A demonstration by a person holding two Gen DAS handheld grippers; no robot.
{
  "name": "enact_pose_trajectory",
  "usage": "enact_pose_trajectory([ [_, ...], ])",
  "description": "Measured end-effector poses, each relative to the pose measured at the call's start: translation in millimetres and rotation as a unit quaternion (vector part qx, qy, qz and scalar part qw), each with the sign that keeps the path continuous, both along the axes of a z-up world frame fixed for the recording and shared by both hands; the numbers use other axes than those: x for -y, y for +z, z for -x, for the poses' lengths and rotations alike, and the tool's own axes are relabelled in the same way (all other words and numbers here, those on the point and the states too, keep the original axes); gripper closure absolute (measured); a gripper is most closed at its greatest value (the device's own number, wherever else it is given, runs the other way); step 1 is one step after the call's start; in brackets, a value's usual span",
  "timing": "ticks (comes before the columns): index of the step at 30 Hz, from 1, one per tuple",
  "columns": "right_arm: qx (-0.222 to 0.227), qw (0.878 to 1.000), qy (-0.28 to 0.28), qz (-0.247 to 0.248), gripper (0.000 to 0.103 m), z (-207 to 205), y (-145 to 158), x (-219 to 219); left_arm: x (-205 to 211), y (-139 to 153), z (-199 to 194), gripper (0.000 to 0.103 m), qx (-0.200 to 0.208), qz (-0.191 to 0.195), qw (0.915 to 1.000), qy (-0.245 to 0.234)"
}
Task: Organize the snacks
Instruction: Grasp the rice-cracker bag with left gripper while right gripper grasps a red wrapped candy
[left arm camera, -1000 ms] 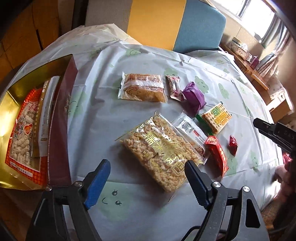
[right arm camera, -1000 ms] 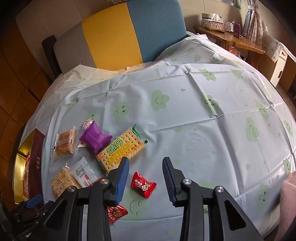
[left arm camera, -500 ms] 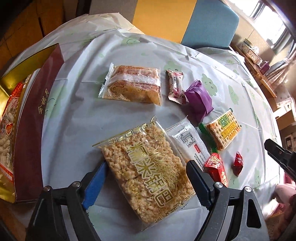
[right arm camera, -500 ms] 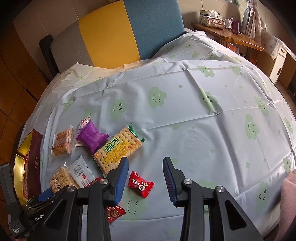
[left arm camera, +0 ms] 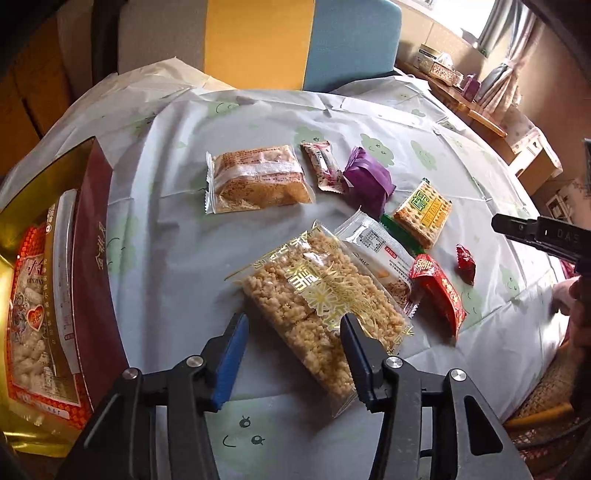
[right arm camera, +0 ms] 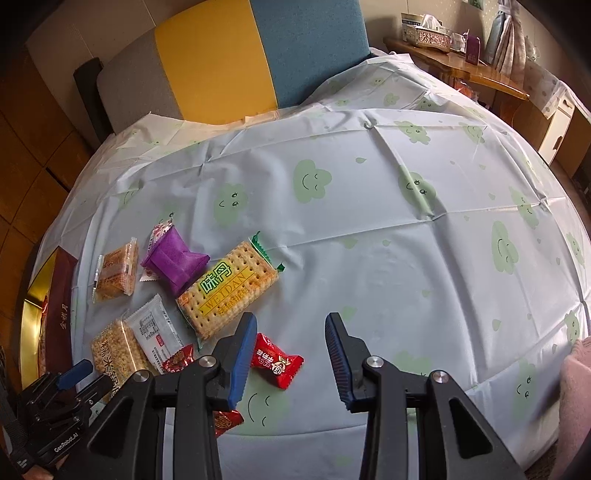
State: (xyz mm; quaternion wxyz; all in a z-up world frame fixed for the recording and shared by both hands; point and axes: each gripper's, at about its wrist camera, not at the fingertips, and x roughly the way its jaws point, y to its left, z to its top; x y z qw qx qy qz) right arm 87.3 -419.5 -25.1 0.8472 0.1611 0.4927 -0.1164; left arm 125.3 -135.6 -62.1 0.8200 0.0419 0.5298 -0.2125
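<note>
"WEIDAN" shows in yellow on the cracker packet (right arm camera: 228,291), under green characters 味丹. The left claw's mount (right arm camera: 55,439) reads "GenRobot.AI". On the right claw's body (left arm camera: 554,240), "DAS". Gold characters on the maroon box (right arm camera: 61,314) are too small to read.

A round table (right arm camera: 369,258) fills both views, draped in a pale blue tablecloth (right arm camera: 388,288) printed with green smiling clouds and creased in straight fold lines; a cream cloth (right arm camera: 162,129) shows beneath it at the far left edge. Behind the table's far edge stands a chair (right arm camera: 258,55) with a back in grey, yellow and teal panels; beyond the far right edge runs a wooden sideboard (right arm camera: 480,79) carrying a tissue box (right arm camera: 428,31) and a small purple box (right arm camera: 472,46); a pale curtain (right arm camera: 506,40) hangs above it. Wooden panelling (right arm camera: 22,147) lines the left side of the room.
</note>
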Motion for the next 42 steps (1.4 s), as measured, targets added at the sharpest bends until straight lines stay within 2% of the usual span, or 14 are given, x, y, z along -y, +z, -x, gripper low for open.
enact_pose_trajectory([
  [3, -0.002, 1.000, -0.005, 0.003, 0.064, 0, -1, 2, 3, -2, -6, 0.031, -0.031, 0.026, 0.9985, 0.038],
  [5, -0.003, 1.000, -0.009, 0.005, 0.064, 1, -1, 4, 10, -1, -9, 0.030, -0.035, 0.034, 0.9973, 0.055],
  [7, -0.004, 1.000, -0.011, 0.005, 0.064, 2, -1, 5, 24, -1, -12, 0.023, -0.030, 0.025, 0.9976, 0.057],
  [12, -0.002, 1.000, -0.010, 0.004, 0.064, 1, 0, 5, 43, -15, -18, 0.016, -0.004, -0.017, 0.9985, 0.051],
  [15, -0.002, 1.000, -0.019, -0.005, 0.064, 1, -1, 10, 36, -15, -12, 0.021, 0.007, -0.001, 0.9996, 0.026],
  [18, 0.001, 0.999, -0.029, -0.016, 0.064, 3, -1, 16, 18, -9, -6, 0.043, 0.015, 0.015, 0.9997, 0.014],
  [20, 0.001, 0.999, -0.027, -0.024, 0.064, 2, -1, 17, 6, -9, -5, 0.043, 0.001, 0.028, 0.9996, 0.003],
  [24, -0.009, 1.000, -0.001, -0.027, 0.064, -3, -7, 7, -2, -5, 5, 0.049, 0.009, 0.019, 0.9996, -0.018],
  [27, -0.028, 0.999, 0.016, -0.021, 0.064, -6, -14, 0, -2, -4, 4, 0.046, -0.001, 0.017, 0.9998, -0.011],
  [31, -0.045, 0.999, 0.027, -0.006, 0.064, -9, -20, -7, 1, -6, -6, 0.029, -0.048, 0.044, 0.9973, 0.035],
  [37, -0.048, 0.999, 0.018, -0.005, 0.064, -8, -21, -2, 31, -15, -18, 0.016, -0.054, -0.010, 0.9953, 0.079],
  [39, -0.047, 0.999, 0.016, -0.007, 0.064, -9, -22, -1, 42, -21, -16, 0.011, -0.043, -0.031, 0.9963, 0.068],
  [41, -0.046, 0.999, 0.017, -0.008, 0.064, -11, -22, -1, 49, -23, -7, 0.013, -0.014, -0.064, 0.9969, 0.043],
  [42, -0.046, 0.999, 0.018, -0.009, 0.064, -12, -22, -1, 50, -24, -1, 0.019, 0.005, -0.075, 0.9966, 0.034],
])
